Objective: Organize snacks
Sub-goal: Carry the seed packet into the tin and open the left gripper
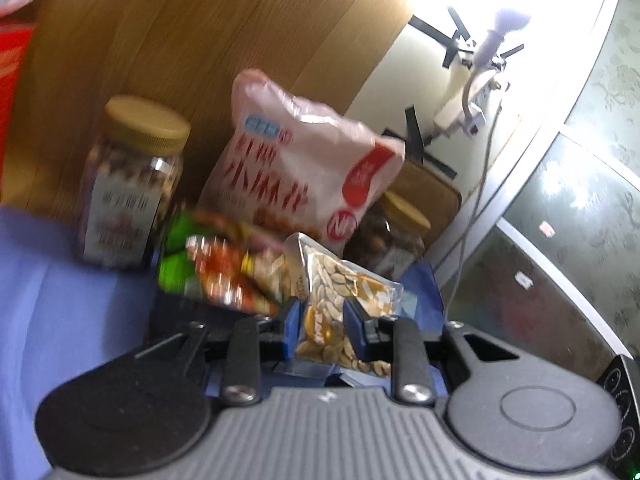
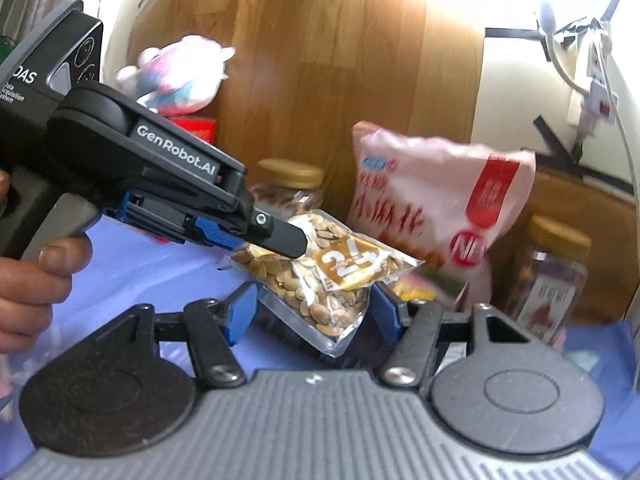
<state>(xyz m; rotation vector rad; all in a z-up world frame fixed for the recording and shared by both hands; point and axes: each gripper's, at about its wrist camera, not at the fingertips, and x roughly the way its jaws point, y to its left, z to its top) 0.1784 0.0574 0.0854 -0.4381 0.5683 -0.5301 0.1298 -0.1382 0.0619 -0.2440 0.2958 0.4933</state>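
Observation:
A clear packet of pumpkin seeds sits between the blue pads of my left gripper, which is shut on it and holds it above the blue cloth. In the right wrist view the left gripper reaches in from the left, clamped on the same seed packet. My right gripper is open, its fingers either side of the packet's lower end, not touching it. A large pink snack bag stands behind, also in the right wrist view.
Two jars with tan lids stand beside the pink bag. Several small colourful packets lie in front of it. A wooden panel rises behind. A plush toy sits back left. A blue cloth covers the surface.

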